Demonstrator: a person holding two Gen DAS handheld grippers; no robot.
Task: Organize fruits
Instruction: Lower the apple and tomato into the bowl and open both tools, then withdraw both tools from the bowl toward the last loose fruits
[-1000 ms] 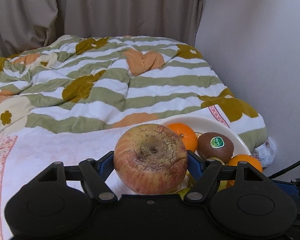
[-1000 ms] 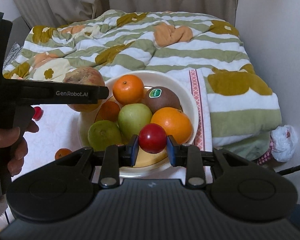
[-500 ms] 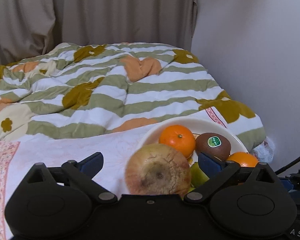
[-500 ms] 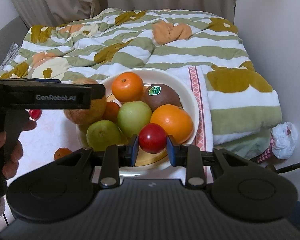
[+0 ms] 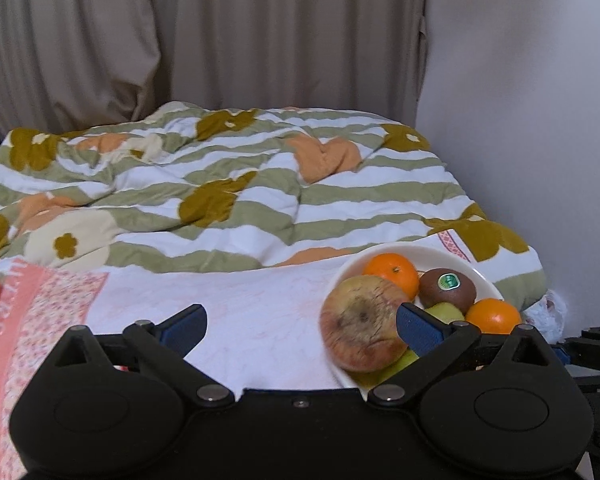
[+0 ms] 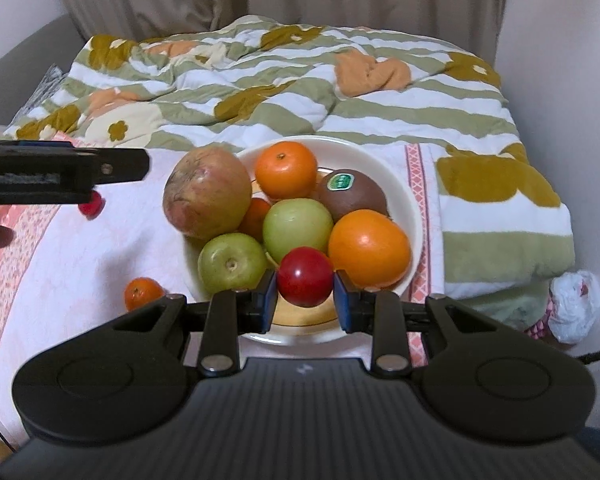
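A white bowl (image 6: 410, 208) on the bed holds oranges, two green fruits, a kiwi (image 6: 352, 194) and a large blemished apple (image 6: 207, 193) resting on its left rim. The apple also shows in the left wrist view (image 5: 364, 334). My left gripper (image 5: 300, 326) is open and empty, drawn back left of the bowl (image 5: 396, 252). My right gripper (image 6: 305, 295) is shut on a small red fruit (image 6: 305, 276) and holds it over the bowl's near edge.
A small orange (image 6: 143, 292) and a small red fruit (image 6: 91, 206) lie on the pale cloth (image 6: 100, 248) left of the bowl. A striped flowered quilt (image 6: 300, 92) covers the bed behind. A wall stands to the right, curtains behind.
My left gripper opened, let the apple go onto the bowl's left rim and pulled back to the left. My right gripper kept its hold on the red fruit and rose slightly.
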